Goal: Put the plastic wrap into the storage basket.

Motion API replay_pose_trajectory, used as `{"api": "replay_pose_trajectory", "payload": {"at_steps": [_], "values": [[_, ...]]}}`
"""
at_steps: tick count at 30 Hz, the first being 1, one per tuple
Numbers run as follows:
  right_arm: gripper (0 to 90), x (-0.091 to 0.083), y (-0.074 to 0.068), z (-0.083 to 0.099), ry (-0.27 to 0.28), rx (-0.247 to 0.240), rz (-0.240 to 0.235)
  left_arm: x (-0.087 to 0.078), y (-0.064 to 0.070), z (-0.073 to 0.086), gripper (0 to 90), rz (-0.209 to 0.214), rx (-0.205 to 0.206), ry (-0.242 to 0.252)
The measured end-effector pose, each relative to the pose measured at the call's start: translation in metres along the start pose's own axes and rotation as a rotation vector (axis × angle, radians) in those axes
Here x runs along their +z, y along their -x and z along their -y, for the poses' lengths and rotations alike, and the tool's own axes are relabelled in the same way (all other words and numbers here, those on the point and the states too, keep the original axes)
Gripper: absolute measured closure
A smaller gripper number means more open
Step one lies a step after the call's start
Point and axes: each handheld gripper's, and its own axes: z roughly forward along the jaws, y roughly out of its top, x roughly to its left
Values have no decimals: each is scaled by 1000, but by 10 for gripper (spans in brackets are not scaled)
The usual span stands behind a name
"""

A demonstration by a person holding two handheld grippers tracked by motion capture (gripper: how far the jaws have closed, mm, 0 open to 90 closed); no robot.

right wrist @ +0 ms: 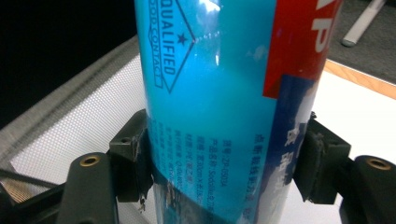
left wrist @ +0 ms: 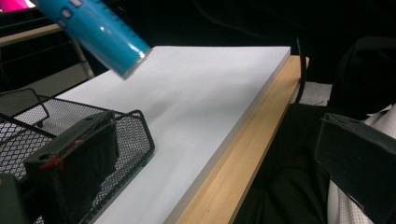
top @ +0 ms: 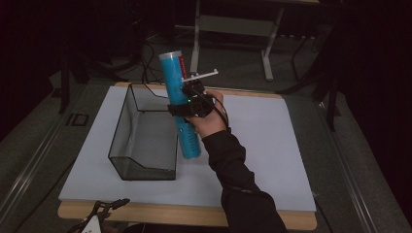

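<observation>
A tall blue tube with a red label panel and printed text is held in the air, leaning slightly, just right of the black wire-mesh basket. My right gripper is shut on the tube at mid-height. In the right gripper view both pads press the tube from either side. The tube's lower end hangs above the white board. My left gripper sits low at the table's front edge, open and holding nothing, its jaws wide apart beside the basket.
A white board covers the wooden table, with bare room to the right of the basket. The person's dark sleeve reaches in from the bottom. A metal stand's legs and cables lie on the floor beyond the table.
</observation>
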Motion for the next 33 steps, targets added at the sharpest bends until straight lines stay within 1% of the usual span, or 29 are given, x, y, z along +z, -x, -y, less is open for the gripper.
{"api": "replay_pose_trajectory", "payload": {"at_steps": [3, 10, 14, 17, 19, 20, 21, 23, 24, 25, 26, 28, 30, 33], "values": [[315, 5, -8, -5, 22, 15, -10, 0, 0, 0, 3, 0, 0, 1], [315, 20, -25, -10, 75, 71, -44, -1, 0, 0, 3, 1, 2, 1], [315, 33, -34, -8, 95, 108, -53, -1, 1, 0, 3, 1, 2, 2], [315, 44, -35, -3, 101, 130, -43, -2, 0, 0, 3, 0, 5, 1], [315, 50, -32, 1, 95, 148, -43, -2, 0, 0, 3, 0, 6, 1], [315, 50, -32, 1, 95, 148, -43, -2, 0, 0, 3, 0, 6, 1], [315, 55, -29, 4, 90, 167, -39, -2, 0, 0, 3, 2, 5, 0], [315, 65, -22, 10, 68, 192, -33, -1, 0, 0, 3, 3, 4, 2], [315, 67, -21, 12, 64, 198, -25, -1, 0, 0, 3, 2, 3, 1], [315, 71, -19, 15, 46, 207, -25, -1, 0, 0, 3, 2, 2, 1], [315, 73, -18, 17, 41, 213, -25, -1, 0, 0, 3, 1, 3, 1], [315, 78, -15, 22, 22, 232, -37, -1, 0, 0, 3, 1, 3, 1], [315, 82, -14, 27, 0, 258, -60, -1, 0, 0, 3, 2, 2, -1], [315, 87, -14, 33, -29, 263, -57, -1, 0, 0, 3, 2, 3, -4]]}}
